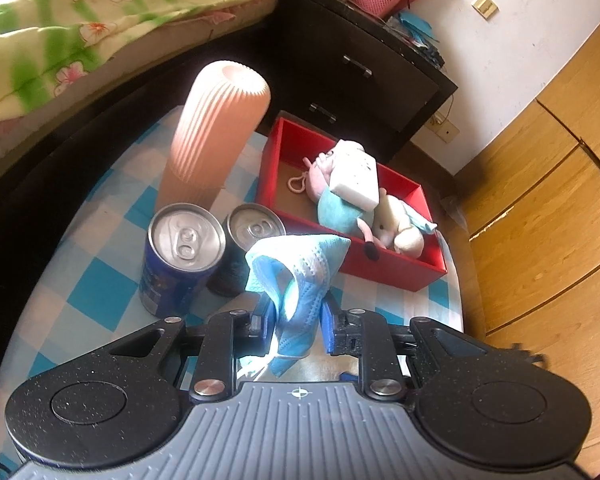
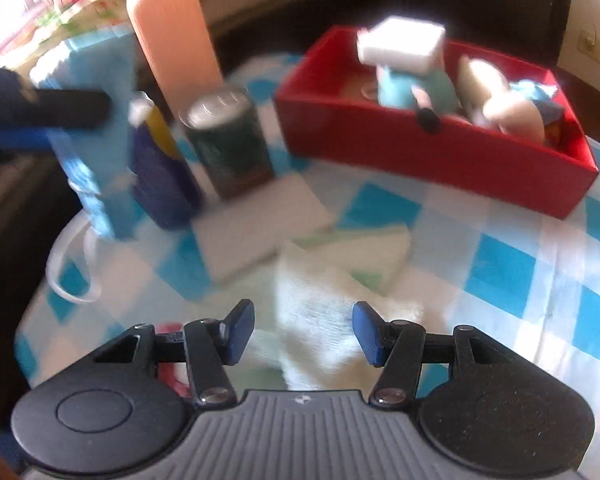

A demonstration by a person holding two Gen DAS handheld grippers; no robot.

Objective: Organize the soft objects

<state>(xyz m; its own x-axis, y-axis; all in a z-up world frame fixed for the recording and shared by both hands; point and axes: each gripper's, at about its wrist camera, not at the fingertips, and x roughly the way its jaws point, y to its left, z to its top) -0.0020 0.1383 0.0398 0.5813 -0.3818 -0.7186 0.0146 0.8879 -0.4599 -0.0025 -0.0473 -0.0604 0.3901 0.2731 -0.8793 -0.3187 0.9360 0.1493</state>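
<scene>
We are seeing bright sunlight glaring from upper left — right view blurring, fisheye edges bending and darkening.

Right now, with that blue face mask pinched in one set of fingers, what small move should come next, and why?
Probably carry the face mask over the red box and let go. The left gripper is shut on it, the box already holds plush toys, and it sits just beyond the two cans. The right gripper hangs open above a white towel.

We are in a home bedroom: a bed with a floral quilt [image 1: 60,20], a dark nightstand [image 1: 364,68] with 2 drawers, a wooden wardrobe [image 1: 548,208], and a checkered-cloth surface [image 1: 100,272].
</scene>
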